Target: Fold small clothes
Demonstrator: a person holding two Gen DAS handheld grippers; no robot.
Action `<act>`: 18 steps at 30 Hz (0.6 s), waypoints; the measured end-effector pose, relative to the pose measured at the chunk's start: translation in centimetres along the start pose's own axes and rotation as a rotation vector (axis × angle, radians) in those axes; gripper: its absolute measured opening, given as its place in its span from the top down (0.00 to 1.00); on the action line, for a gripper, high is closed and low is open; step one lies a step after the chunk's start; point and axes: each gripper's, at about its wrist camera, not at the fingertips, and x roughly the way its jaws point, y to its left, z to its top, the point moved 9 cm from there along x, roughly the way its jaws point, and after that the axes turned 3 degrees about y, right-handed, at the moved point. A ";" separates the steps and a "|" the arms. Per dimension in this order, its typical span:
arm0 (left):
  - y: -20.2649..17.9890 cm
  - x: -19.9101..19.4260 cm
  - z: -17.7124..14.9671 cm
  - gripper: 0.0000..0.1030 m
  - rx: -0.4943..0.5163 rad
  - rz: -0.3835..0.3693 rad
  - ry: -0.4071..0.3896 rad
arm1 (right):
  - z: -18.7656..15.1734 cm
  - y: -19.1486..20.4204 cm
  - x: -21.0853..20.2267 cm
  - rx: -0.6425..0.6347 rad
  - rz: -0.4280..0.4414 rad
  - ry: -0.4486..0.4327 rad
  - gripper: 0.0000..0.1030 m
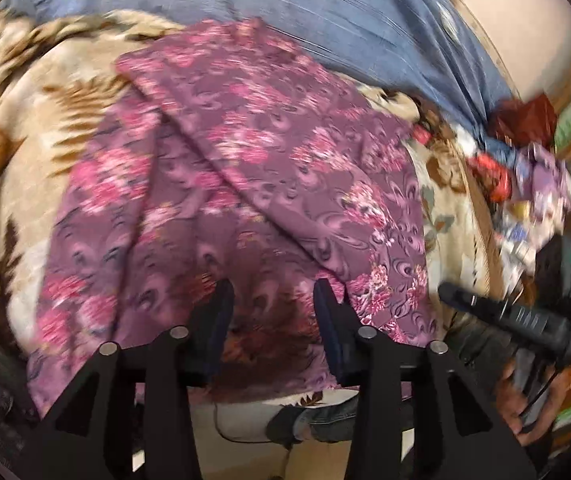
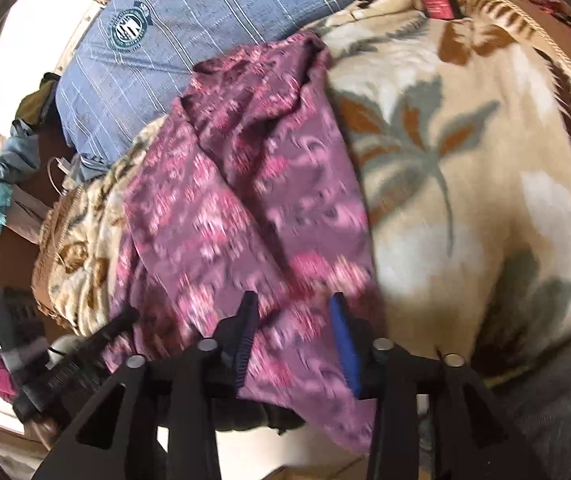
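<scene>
A purple garment with pink flowers (image 1: 245,184) lies spread on a beige leaf-patterned blanket (image 1: 25,168), with a fold running across it. My left gripper (image 1: 273,300) is open just above the garment's near edge, holding nothing. The right gripper (image 1: 505,312) shows at the right of the left wrist view. In the right wrist view the same garment (image 2: 237,208) hangs over the near edge of the blanket (image 2: 465,200). My right gripper (image 2: 293,312) is open over the garment's near part, holding nothing. The left gripper (image 2: 85,344) shows at lower left. Both views are motion-blurred.
A blue checked sheet (image 1: 325,12) (image 2: 205,12) covers the bed behind the blanket. A heap of mixed clothes (image 1: 525,152) lies at the right. More clothes (image 2: 1,184) and a white charger cable (image 2: 59,168) lie at the left. The bed edge and floor are below.
</scene>
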 end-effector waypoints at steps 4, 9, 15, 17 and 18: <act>3.7 -2.0 0.1 0.55 -0.106 0.075 -0.001 | -1.7 -0.3 -1.1 -0.043 -0.048 0.005 0.53; 6.3 -3.2 0.4 0.49 -0.113 0.165 0.015 | -2.4 -0.1 -1.9 -0.075 -0.064 0.014 0.37; 5.9 -3.0 -0.7 0.49 -0.074 0.142 0.026 | -3.2 -0.8 -2.1 -0.072 -0.095 0.034 0.37; 4.5 -2.6 -1.3 0.49 -0.035 0.133 0.035 | -3.5 -1.0 -2.0 -0.068 -0.097 0.047 0.37; 3.8 -2.4 -1.6 0.49 -0.014 0.134 0.037 | -3.7 -1.0 -2.0 -0.063 -0.095 0.058 0.37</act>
